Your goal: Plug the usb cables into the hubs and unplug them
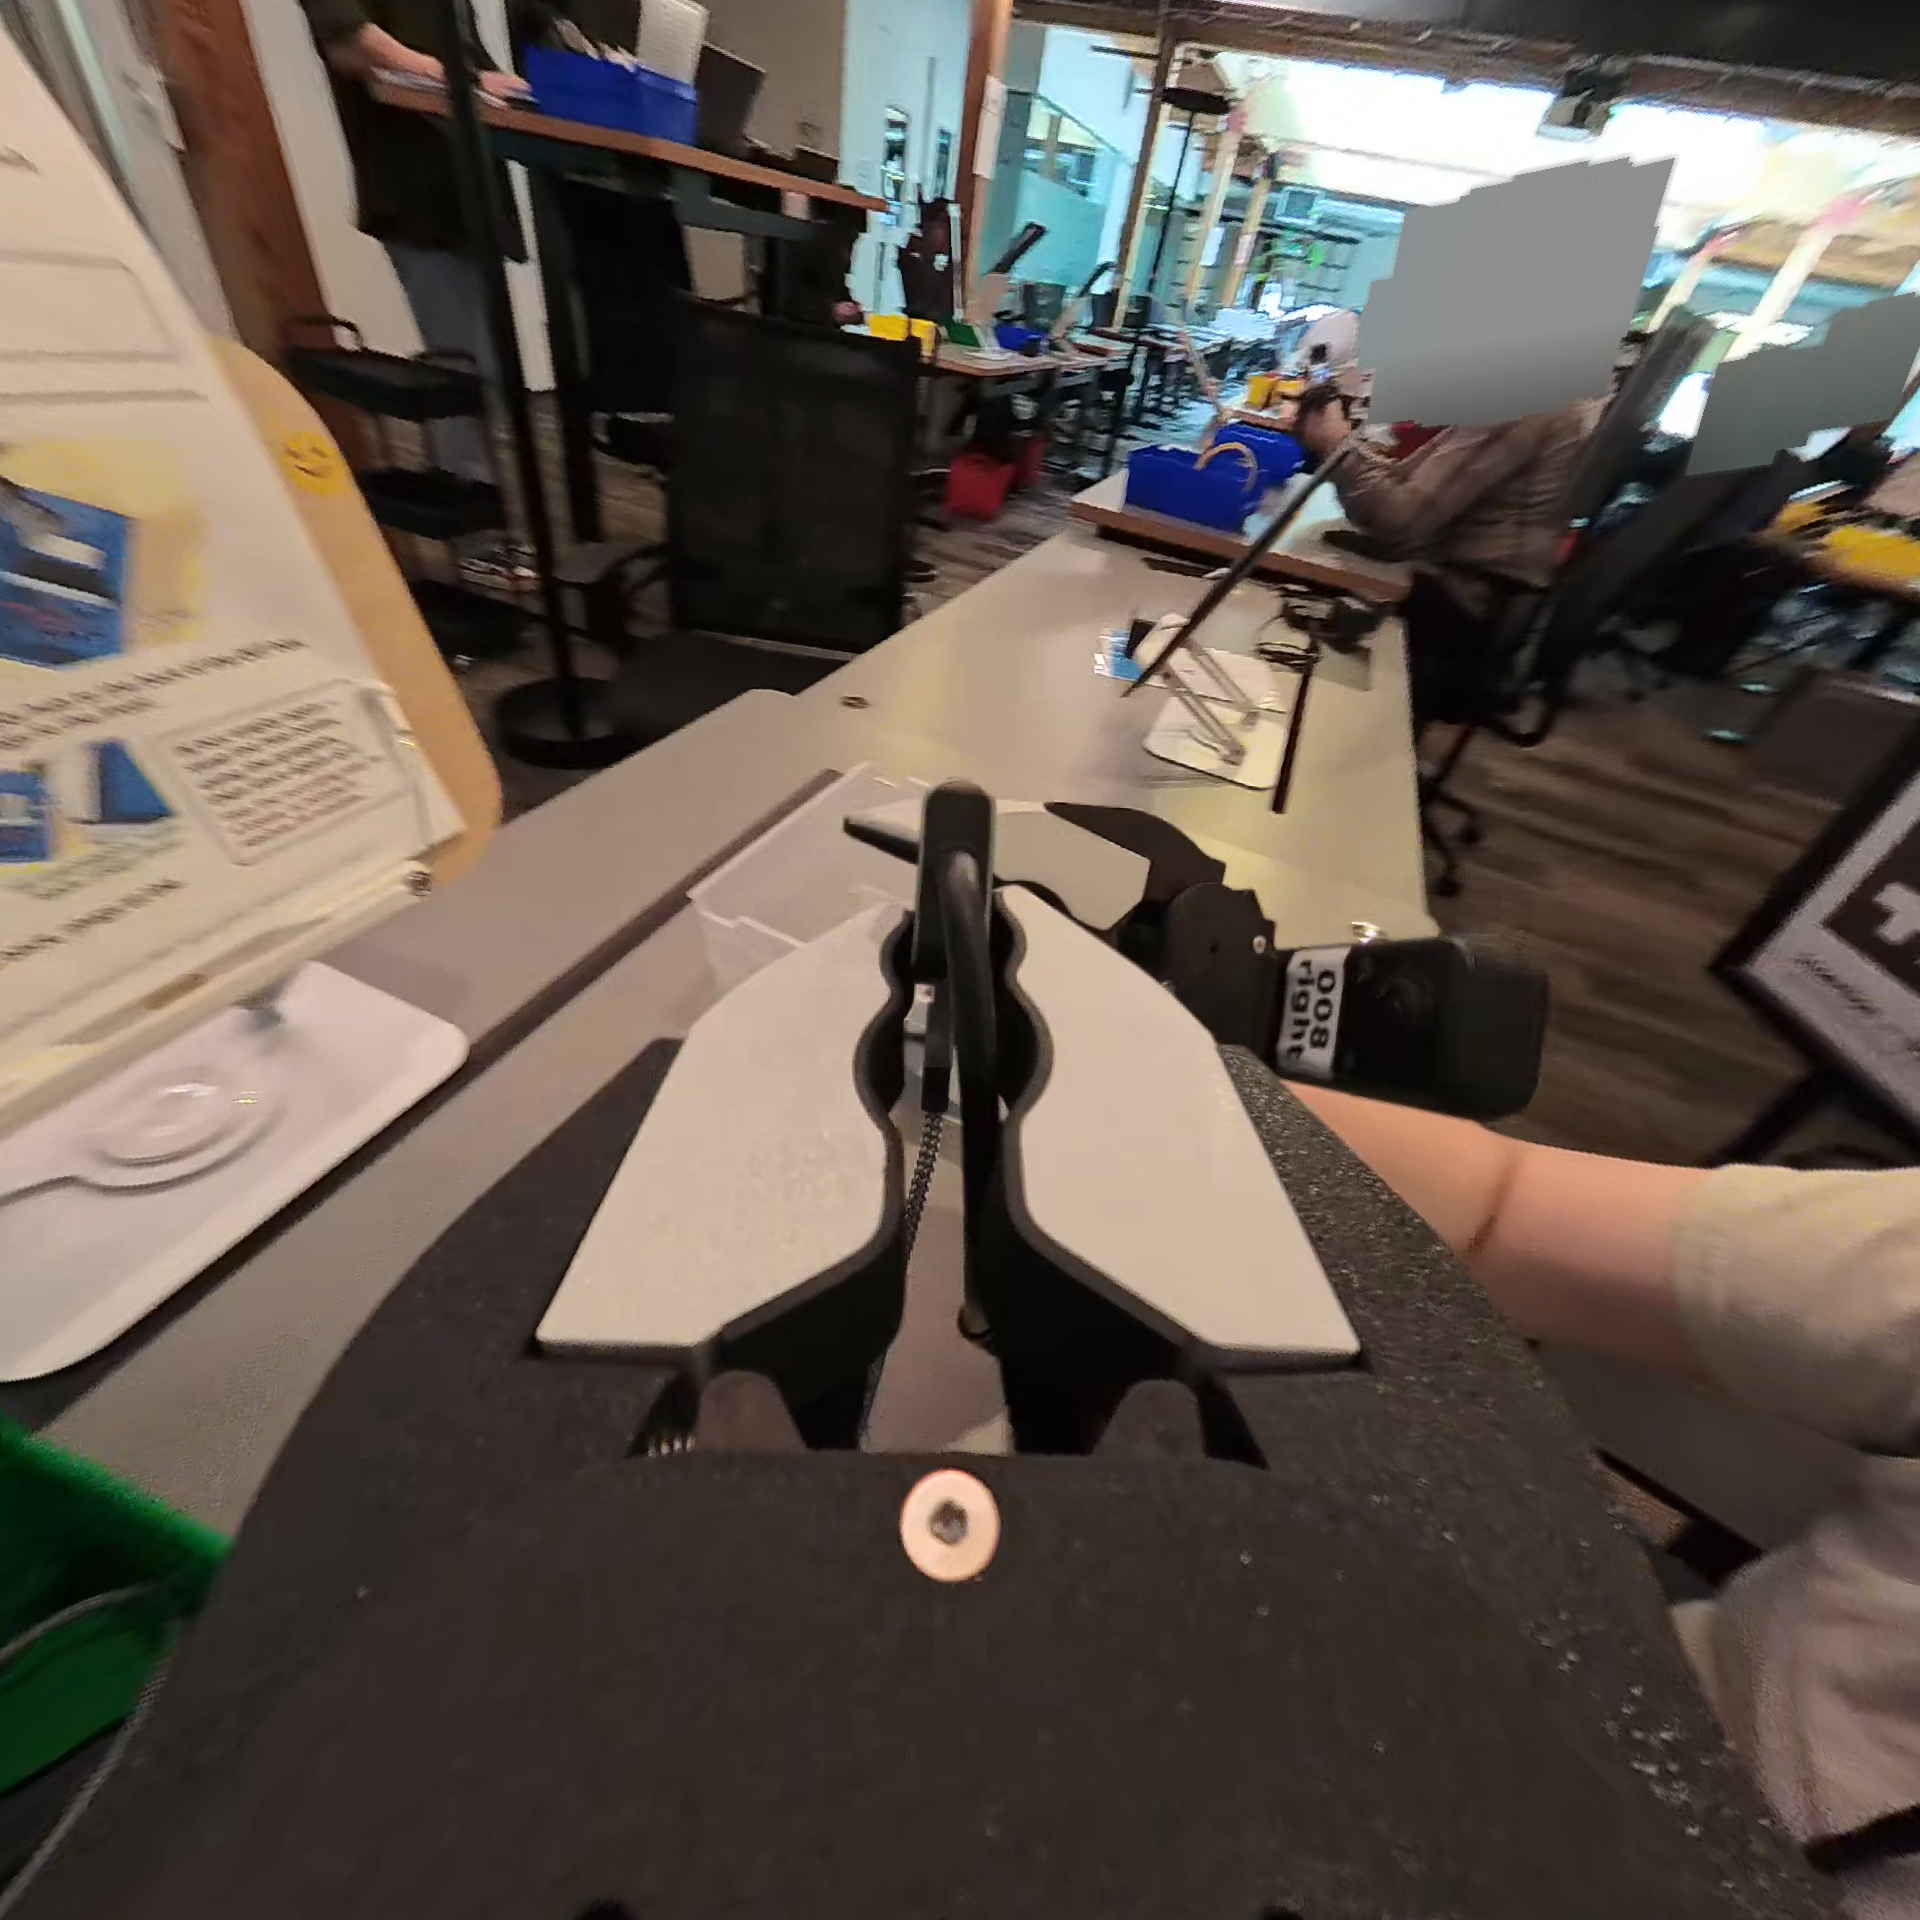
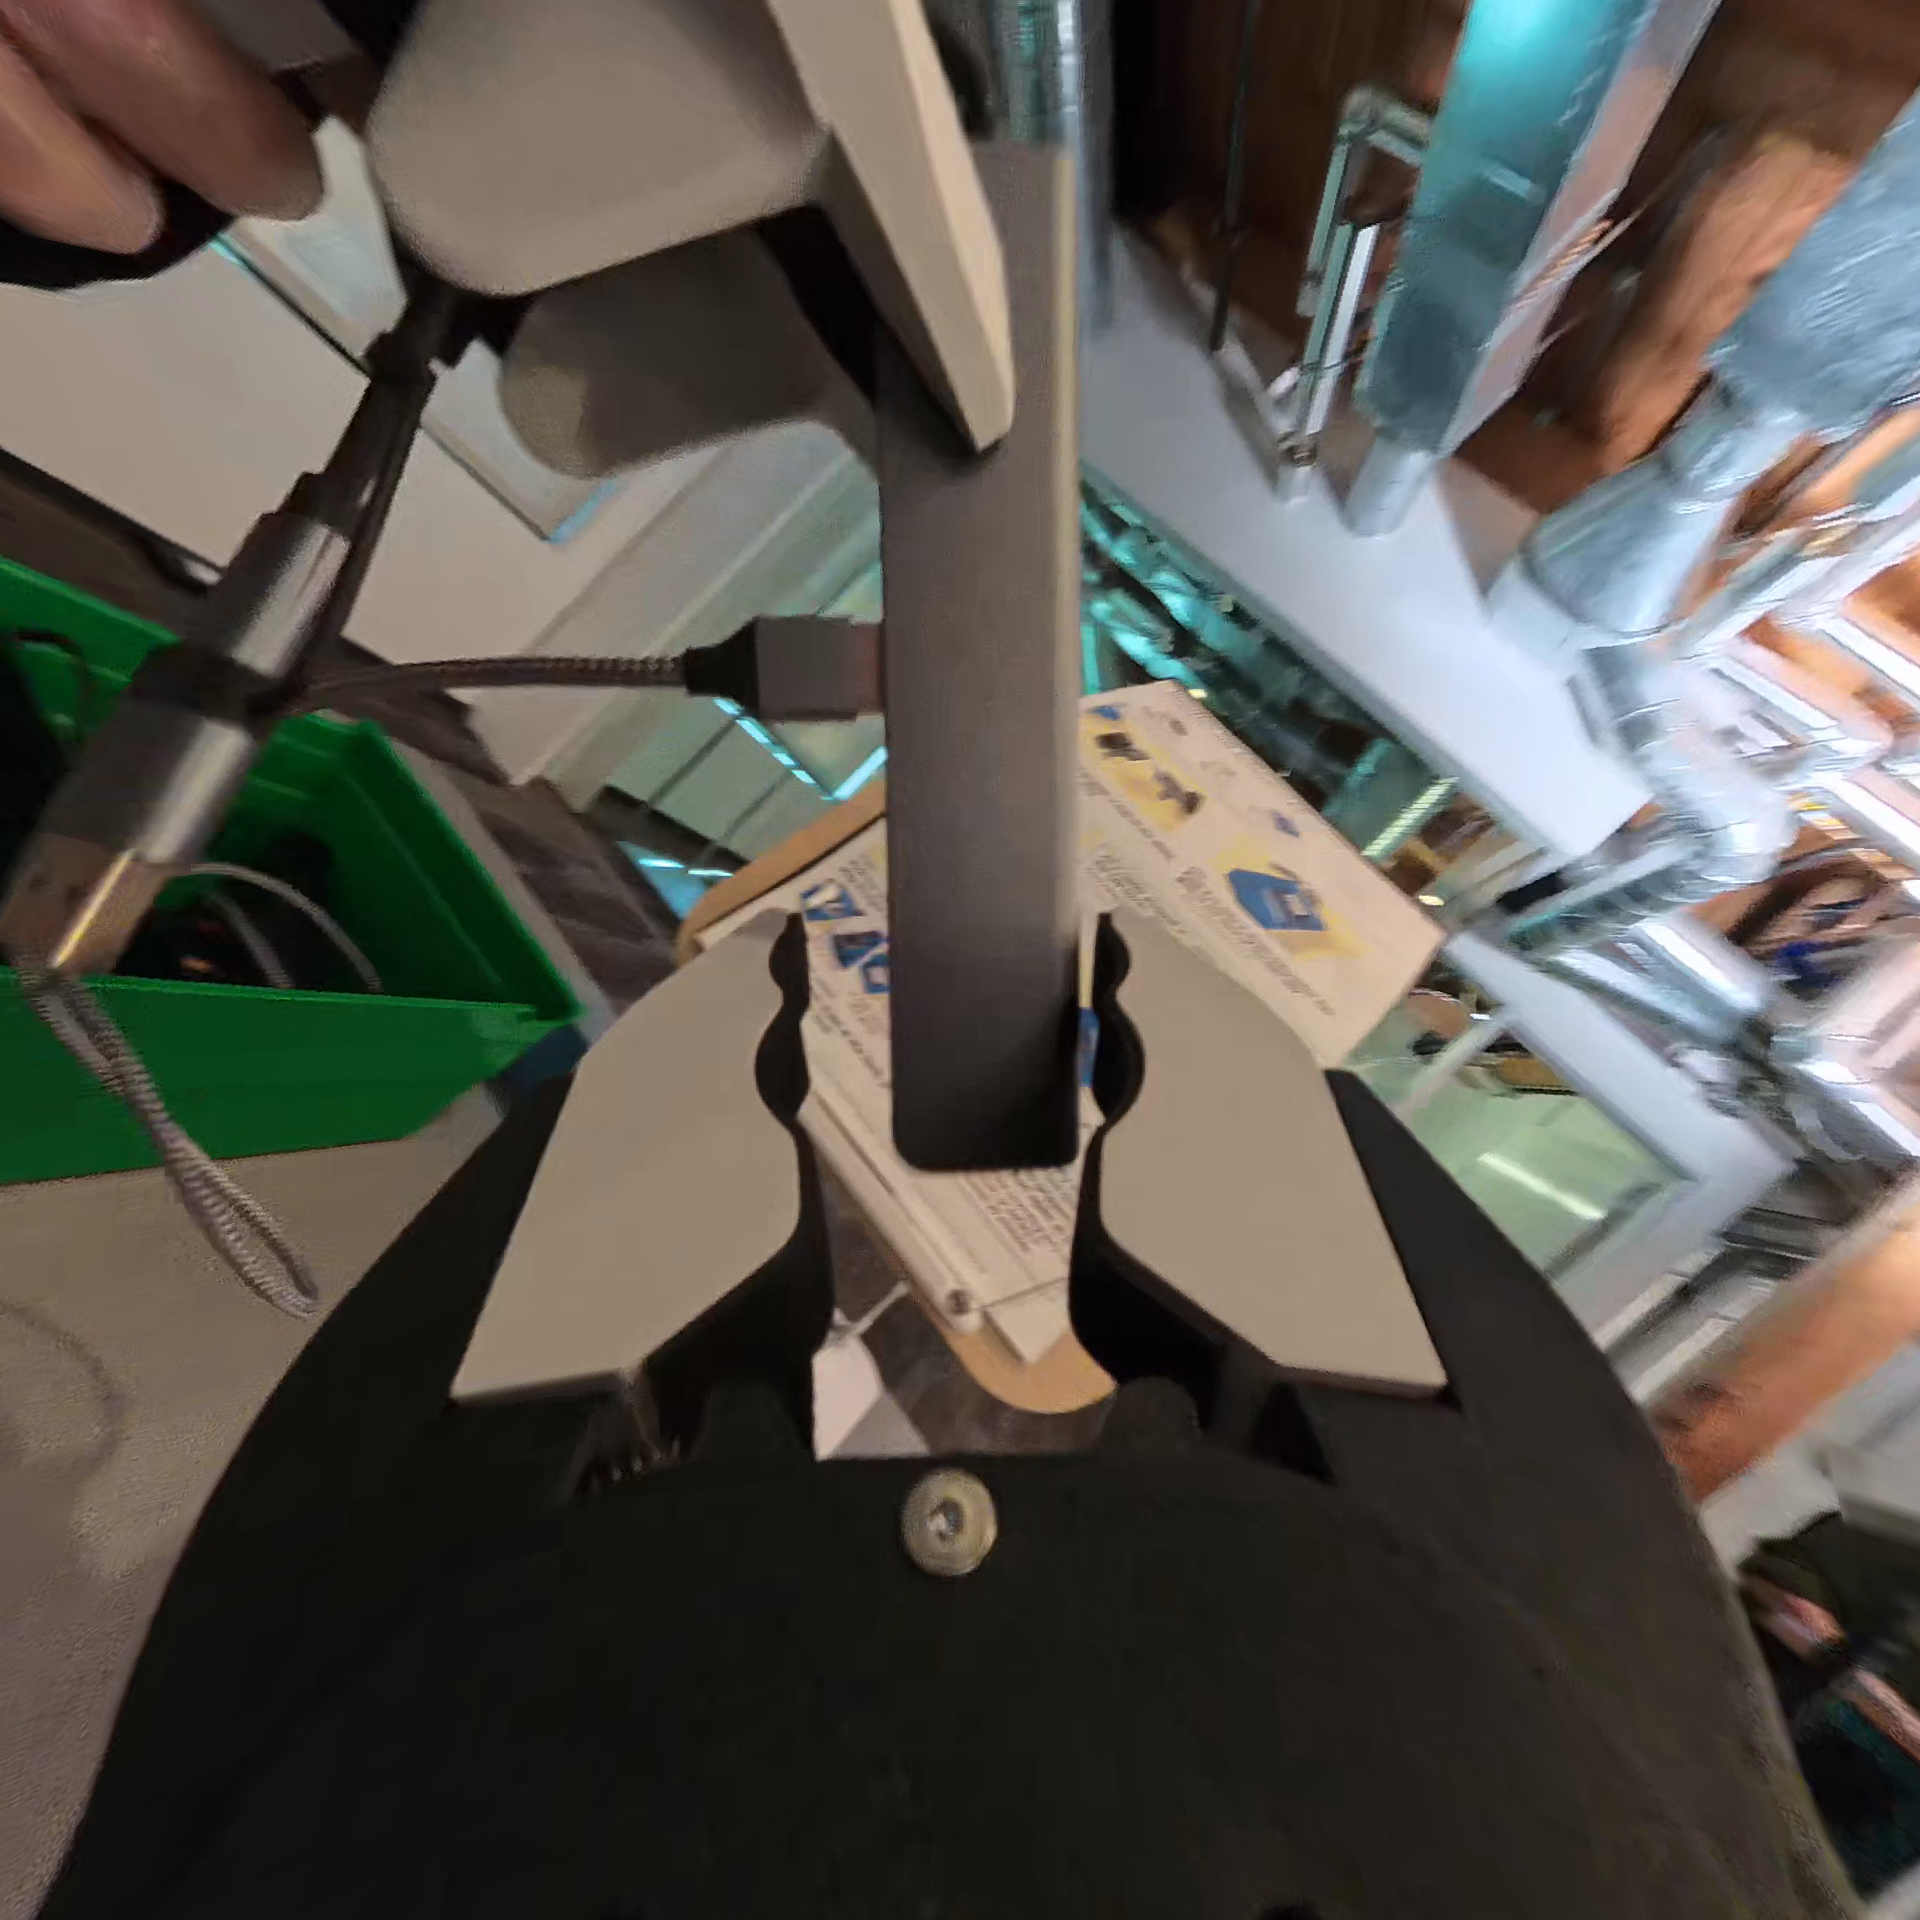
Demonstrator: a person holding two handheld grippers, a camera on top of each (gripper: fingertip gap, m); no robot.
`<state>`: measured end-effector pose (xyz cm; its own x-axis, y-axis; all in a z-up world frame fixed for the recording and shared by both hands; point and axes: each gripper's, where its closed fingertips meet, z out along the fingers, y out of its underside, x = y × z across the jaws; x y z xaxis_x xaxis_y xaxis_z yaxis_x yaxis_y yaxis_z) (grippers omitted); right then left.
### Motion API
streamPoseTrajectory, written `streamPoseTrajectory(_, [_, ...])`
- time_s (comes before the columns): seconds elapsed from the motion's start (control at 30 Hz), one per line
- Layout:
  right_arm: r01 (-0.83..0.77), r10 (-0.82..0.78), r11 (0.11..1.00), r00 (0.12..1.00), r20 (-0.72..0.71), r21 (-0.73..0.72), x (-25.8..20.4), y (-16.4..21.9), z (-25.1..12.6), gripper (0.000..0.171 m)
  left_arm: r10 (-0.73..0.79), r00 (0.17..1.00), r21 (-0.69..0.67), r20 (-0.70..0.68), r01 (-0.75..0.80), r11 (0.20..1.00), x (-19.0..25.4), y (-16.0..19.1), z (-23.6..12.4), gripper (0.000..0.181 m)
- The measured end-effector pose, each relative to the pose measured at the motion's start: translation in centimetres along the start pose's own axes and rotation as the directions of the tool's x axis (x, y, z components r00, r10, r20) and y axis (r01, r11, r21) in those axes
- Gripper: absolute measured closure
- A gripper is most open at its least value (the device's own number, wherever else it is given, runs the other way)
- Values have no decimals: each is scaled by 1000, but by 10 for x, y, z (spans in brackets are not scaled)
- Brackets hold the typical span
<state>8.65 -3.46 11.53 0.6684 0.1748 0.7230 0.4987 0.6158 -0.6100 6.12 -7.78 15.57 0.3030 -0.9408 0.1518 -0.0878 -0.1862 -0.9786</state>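
Right hand-held gripper [image 2: 951, 1049] clamps the dark hub [image 2: 977, 790], lifted off the table. Left hand-held gripper [image 1: 951, 997] is closed on the hub's black lead [image 1: 971, 1039]. One braided USB plug [image 2: 800, 668] is seated in the hub's side. Judgement: hold the hub rigid and pull the plug straight out along the port axis.

Left gripper [image 1: 951, 956] clamps black cable [image 1: 971, 1039].
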Motion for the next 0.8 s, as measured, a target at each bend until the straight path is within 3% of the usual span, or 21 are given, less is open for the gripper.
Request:
streamPoseTrajectory(0.07, [47,-47,999,995,-87,3,11,-3,-4,137,-61,997,-9,-45,61,998,1,4,7,170])
streamPoseTrajectory(0.13, [59,-59,998,995,-80,-6,13,-3,-7,140,-121,988,6,-91,122,993,1,3,9,170])
streamPoseTrajectory(0.23, [40,-41,998,999,-8,-38,16,1,-8,140,-78,991,5,-110,79,997,0,1,3,166])
streamPoseTrajectory(0.37, [-26,25,995,1000,-10,-91,51,2,-20,140,26,999,96,26,-28,995,-13,-16,-25,124])
streamPoseTrajectory(0.47, [-139,130,986,987,-98,-95,97,-3,-40,140,80,996,90,35,-83,992,-12,-14,-40,120])
streamPoseTrajectory(0.6, [-248,225,961,958,-179,-123,141,-1,-67,140,196,980,-243,42,-180,953,-29,39,-44,121])
streamPoseTrajectory(0.67, [-262,229,955,950,-213,-140,155,3,-77,140,286,955,-337,85,-242,910,-48,56,-41,120])
streamPoseTrajectory(0.73, [-275,236,949,944,-229,-154,162,6,-82,140,382,921,-459,73,-309,833,-67,85,-32,118])
streamPoseTrajectory(0.8, [-277,233,945,943,-239,-172,166,11,-85,140,463,885,-637,45,-332,696,-96,125,-25,123])
